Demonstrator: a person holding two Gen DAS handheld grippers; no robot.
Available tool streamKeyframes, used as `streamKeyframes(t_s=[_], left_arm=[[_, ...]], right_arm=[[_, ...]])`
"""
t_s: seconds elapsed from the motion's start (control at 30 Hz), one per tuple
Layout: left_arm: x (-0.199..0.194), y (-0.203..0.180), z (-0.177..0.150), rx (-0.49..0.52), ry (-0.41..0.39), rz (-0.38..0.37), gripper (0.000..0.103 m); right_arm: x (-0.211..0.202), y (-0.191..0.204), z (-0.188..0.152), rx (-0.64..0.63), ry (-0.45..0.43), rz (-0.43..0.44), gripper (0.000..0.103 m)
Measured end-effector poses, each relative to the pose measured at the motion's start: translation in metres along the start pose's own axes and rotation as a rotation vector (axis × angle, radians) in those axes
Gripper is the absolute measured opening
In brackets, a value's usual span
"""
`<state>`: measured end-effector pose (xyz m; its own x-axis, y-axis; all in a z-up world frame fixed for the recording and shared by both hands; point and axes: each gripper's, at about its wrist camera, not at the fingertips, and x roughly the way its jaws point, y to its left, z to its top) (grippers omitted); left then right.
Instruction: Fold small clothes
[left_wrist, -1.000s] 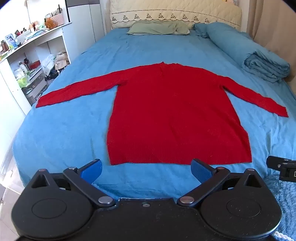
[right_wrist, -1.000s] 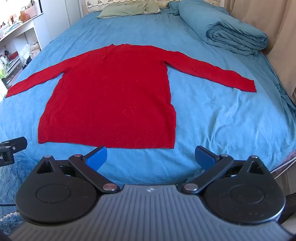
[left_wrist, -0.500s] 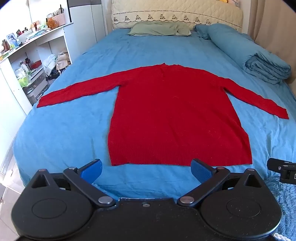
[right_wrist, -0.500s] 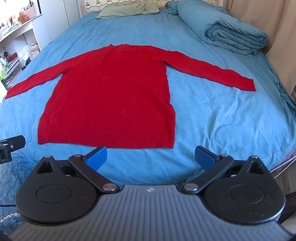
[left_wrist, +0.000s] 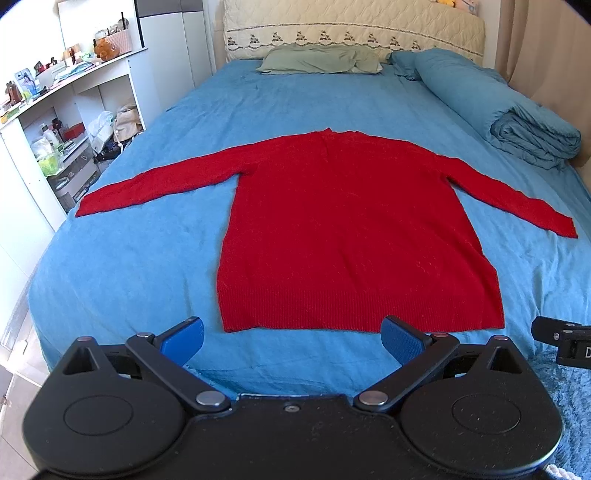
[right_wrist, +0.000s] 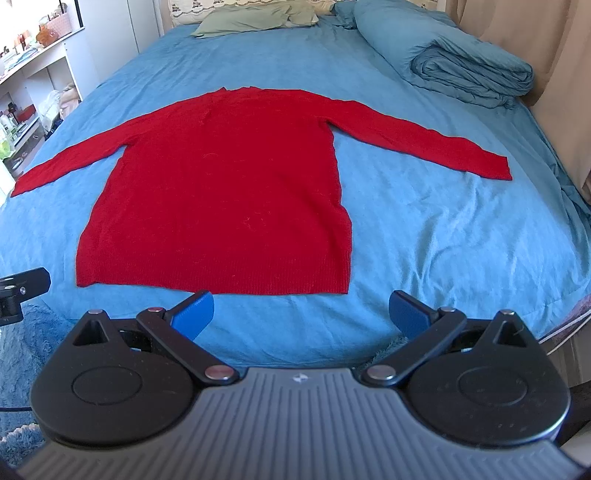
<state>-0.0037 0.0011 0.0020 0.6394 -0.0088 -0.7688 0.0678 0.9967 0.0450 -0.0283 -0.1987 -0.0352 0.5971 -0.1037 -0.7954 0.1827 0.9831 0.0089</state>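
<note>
Folding has not begun: the sweater (left_wrist: 354, 229) lies flat on the bed (left_wrist: 147, 266), sleeves out toward 9 and 3 o'clock, hem nearest. Left gripper (left_wrist: 291, 341) and right gripper (right_wrist: 301, 314) hover short of the hem, both with fingers spread wide and empty. Next probably comes a sleeve fold inward; the fisheye leaves reach hard to judge.

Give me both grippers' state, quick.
Left gripper: open, holding nothing, short of the red sweater hem.
Right gripper: open, holding nothing.
</note>
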Motion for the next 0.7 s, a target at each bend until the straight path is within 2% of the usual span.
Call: streamKeyframes(t_s=[0.7], left_arm=[[-0.0021, -0.0002, 0.0004, -0.001, -0.002, 0.005, 0.103]], right_arm=[[0.0004, 0.0021, -0.0008, -0.003, -0.003, 0.0, 0.103]])
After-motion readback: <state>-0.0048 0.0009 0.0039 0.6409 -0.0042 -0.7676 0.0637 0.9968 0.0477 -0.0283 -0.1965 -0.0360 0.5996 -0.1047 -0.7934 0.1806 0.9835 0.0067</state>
